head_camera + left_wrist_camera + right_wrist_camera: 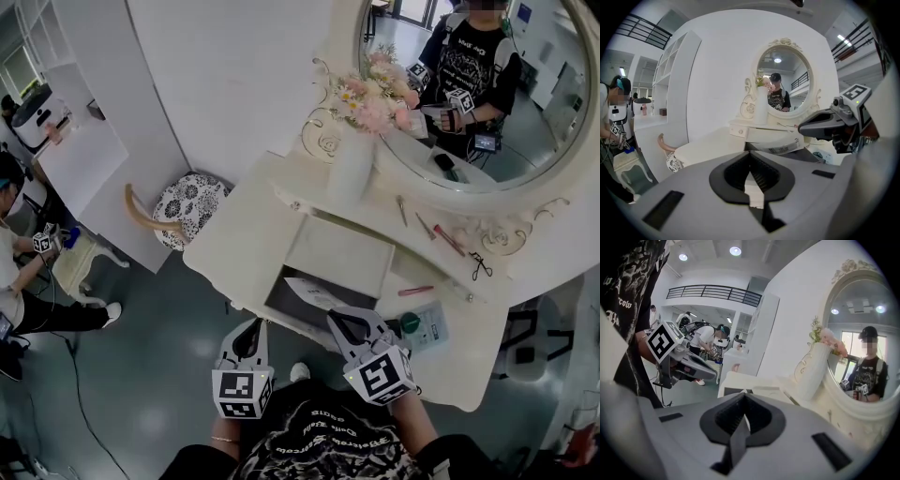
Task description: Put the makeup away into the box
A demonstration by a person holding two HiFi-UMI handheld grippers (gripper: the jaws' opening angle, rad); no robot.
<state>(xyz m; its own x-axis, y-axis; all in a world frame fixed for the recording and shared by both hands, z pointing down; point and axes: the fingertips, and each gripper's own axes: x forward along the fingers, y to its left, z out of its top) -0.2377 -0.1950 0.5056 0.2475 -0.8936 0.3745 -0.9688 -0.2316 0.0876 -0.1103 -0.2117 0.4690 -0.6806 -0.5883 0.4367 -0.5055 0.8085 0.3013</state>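
Several makeup items lie on the white dressing table: a red pencil, a brown pencil, a pink stick and a green round piece on a pale flat pack. The table's drawer stands open with a printed leaflet in it. My left gripper and right gripper hang side by side just in front of the drawer. Both are shut, with nothing between the jaws. Each gripper view shows the other gripper beside it.
A round mirror and a white vase of pink flowers stand at the table's back. A patterned stool sits to the table's left. A person is at the far left of the room, by a white shelf unit.
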